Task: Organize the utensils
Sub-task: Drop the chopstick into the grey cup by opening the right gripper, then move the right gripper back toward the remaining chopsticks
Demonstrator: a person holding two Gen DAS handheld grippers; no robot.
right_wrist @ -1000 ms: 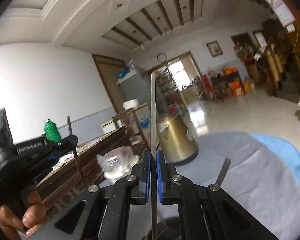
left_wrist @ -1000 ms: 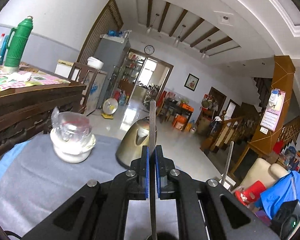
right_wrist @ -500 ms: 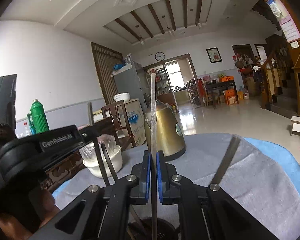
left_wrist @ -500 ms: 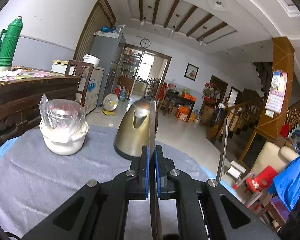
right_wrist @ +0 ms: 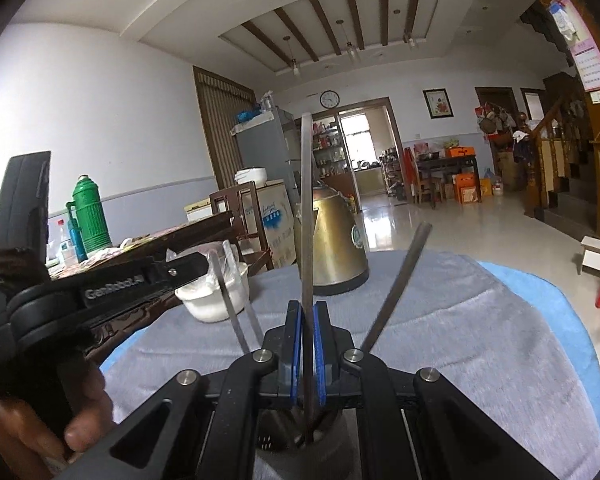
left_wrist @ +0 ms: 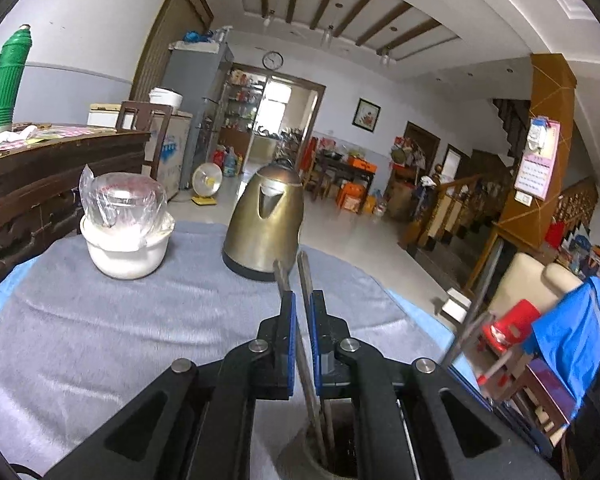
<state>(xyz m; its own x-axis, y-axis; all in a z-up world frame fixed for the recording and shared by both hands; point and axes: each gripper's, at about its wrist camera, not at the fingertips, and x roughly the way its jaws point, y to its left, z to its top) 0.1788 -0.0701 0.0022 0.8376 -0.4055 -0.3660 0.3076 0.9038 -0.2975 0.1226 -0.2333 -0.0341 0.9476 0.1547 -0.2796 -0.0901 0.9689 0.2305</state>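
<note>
Nearest, the left gripper is clamped on a flat metal utensil handle whose lower end stands in a round holder on the grey-clothed bench. The right gripper pinches another upright utensil over the same holder. Farther off stand a brass kettle and, to its left, a white bowl.

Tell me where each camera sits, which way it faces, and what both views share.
Left wrist: on the left gripper, looking along its fingers, shut on a thin metal utensil handle, over the grey cloth-covered table.
Right wrist: on the right gripper, shut on a long flat metal handle; the person's hand shows at left.
Shared: the brass-coloured metal kettle and the white bowl.
</note>
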